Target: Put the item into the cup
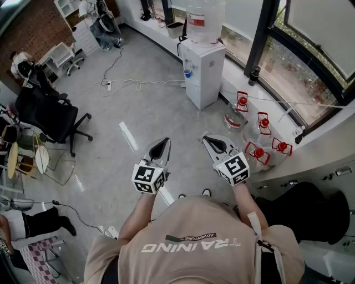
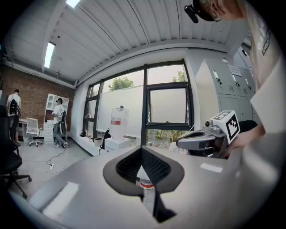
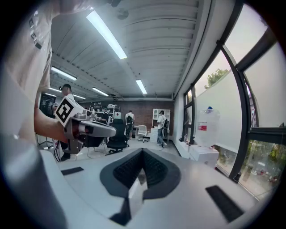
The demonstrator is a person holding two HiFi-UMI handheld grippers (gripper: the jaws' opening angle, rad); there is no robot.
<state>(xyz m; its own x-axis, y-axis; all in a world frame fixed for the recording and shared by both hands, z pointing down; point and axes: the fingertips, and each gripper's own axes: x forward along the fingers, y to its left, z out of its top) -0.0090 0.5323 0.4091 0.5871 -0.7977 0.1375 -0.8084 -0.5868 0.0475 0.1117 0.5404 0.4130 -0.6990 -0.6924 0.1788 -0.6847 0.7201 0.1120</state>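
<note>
Left grey two-jaw gripper (image 1: 165, 142) and right grey two-jaw gripper (image 1: 207, 140) are held mid-frame above the grey floor (image 1: 144, 105). Both sets of jaws are pressed together, gripping nothing. Item and cup: cannot tell where.

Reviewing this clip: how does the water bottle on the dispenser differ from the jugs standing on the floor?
The bottle on the dispenser sits raised on the white dispenser, while the floor jugs stand on the floor. The bottle on the dispenser carries a red label band and shows no cap; the floor jugs show red caps and red handles. The bottle on the dispenser is alone; the floor jugs are a group of four. All are clear plastic.
</note>
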